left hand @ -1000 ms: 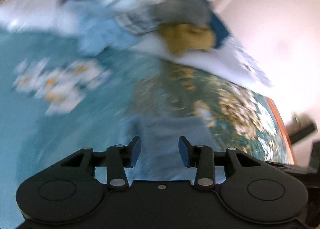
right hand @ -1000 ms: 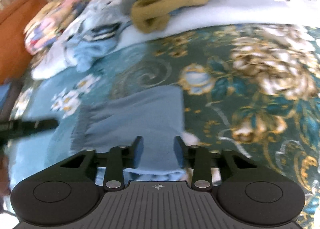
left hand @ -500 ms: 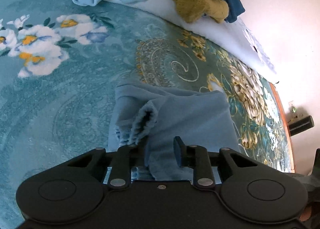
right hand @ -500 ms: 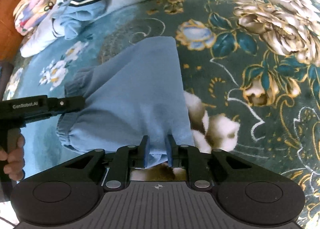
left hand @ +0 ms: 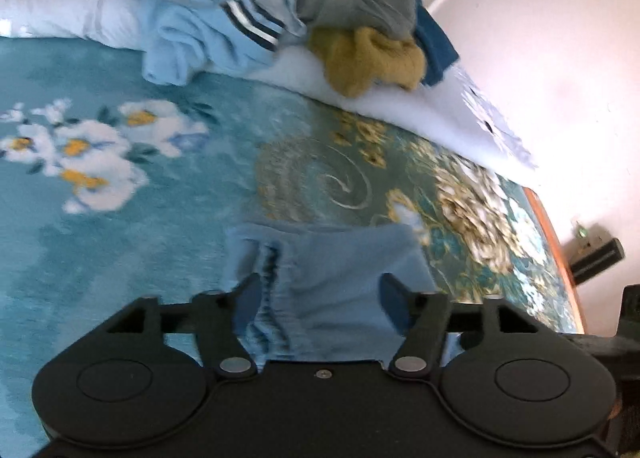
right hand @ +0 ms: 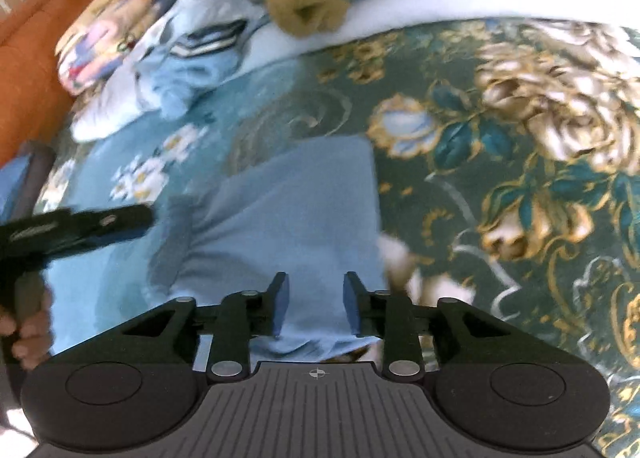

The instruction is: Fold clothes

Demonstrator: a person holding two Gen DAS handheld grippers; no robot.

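A folded light-blue garment [left hand: 336, 282] lies flat on the teal floral bedspread [left hand: 120, 218]; it also shows in the right wrist view [right hand: 288, 218]. My left gripper [left hand: 320, 298] is open and empty, its fingers spread over the garment's elastic-cuffed near edge. My right gripper [right hand: 316, 306] is open and empty over the garment's near edge. The left gripper [right hand: 80, 230] shows at the left of the right wrist view, beside the garment's cuff.
A heap of unfolded clothes lies on a white sheet at the back: light-blue striped piece [left hand: 216, 30], mustard piece [left hand: 372, 62], grey piece [left hand: 360, 2]. A floral pillow [right hand: 104, 42] and orange headboard [right hand: 32, 70] are far left. A wall [left hand: 560, 58] is on the right.
Both grippers were shut on the blue garment's near edge half a second ago; now both have opened and let it go, and pulled back slightly. The garment lies flat.
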